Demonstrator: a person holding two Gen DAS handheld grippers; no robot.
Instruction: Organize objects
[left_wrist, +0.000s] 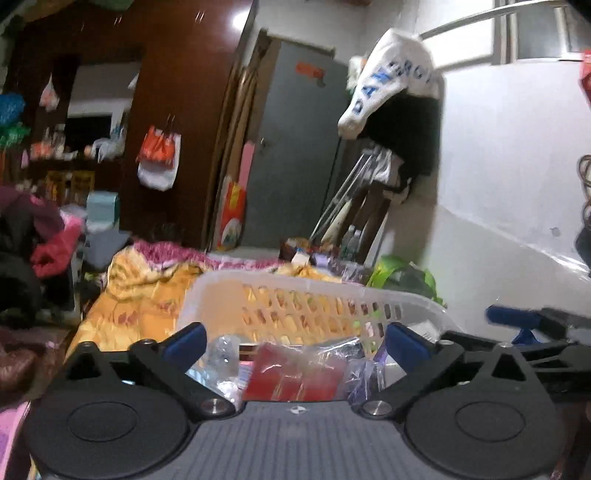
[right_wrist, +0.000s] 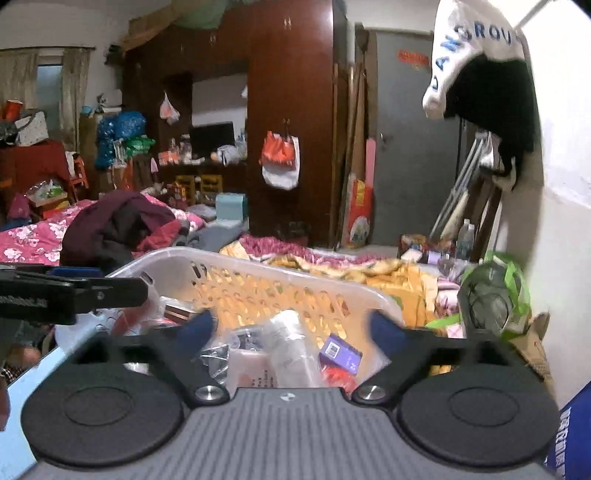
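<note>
A white slotted plastic basket (left_wrist: 295, 284) (right_wrist: 266, 273) sits on the bed in front of both grippers. It holds several items: a red packet (left_wrist: 295, 373), clear plastic bags (left_wrist: 225, 354), a clear bottle (right_wrist: 291, 343), a purple box (right_wrist: 340, 350) and a red item (right_wrist: 336, 376). My left gripper (left_wrist: 295, 341) is open, its fingers spread over the basket's near side, holding nothing. My right gripper (right_wrist: 291, 326) is open and empty over the basket's contents. The left gripper also shows at the left of the right wrist view (right_wrist: 74, 291).
A yellow and pink quilt (left_wrist: 140, 295) covers the bed behind the basket. A green bag (right_wrist: 495, 299) leans against the white wall at the right. Dark clothes (right_wrist: 118, 225) are piled at the left. A brown wardrobe (right_wrist: 291, 110) and a grey door (right_wrist: 410, 147) stand behind.
</note>
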